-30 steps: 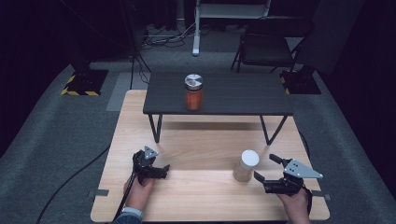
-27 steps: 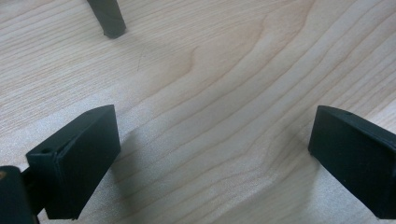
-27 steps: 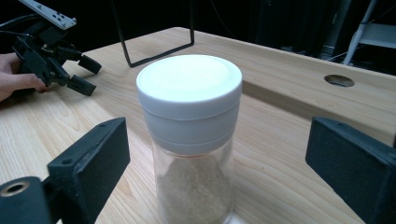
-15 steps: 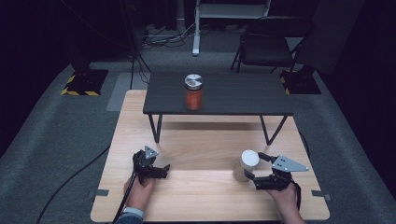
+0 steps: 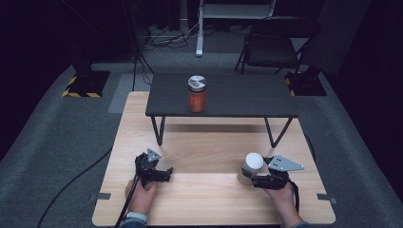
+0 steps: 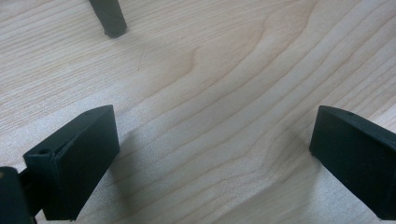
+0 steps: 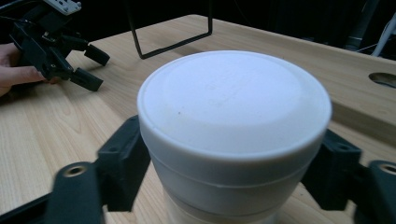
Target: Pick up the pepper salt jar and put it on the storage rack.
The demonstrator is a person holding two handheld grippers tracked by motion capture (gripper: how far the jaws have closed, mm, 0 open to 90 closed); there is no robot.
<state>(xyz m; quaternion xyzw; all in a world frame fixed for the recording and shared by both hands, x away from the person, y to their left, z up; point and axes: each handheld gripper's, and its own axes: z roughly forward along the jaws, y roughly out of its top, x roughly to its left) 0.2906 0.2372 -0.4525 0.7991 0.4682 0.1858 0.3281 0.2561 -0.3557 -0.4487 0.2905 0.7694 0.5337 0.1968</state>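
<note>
Right gripper [image 5: 251, 179] jaws had just closed onto the white-lidded jar [image 5: 251, 167], near right on the wooden table [image 5: 209, 209] | left gripper [image 5: 166, 172] wide, empty | we judged the jar rigid, smooth, slippery; grip below the lid.

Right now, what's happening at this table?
A person holds a two-jaw gripper in each hand over a wooden table. The right gripper has just been closing its jaws around a white-lidded jar, which stands on the wood; the pads sit against its sides. The left gripper rests open over bare wood, holding nothing. Farther back, an orange jar stands on a small dark table.
</note>
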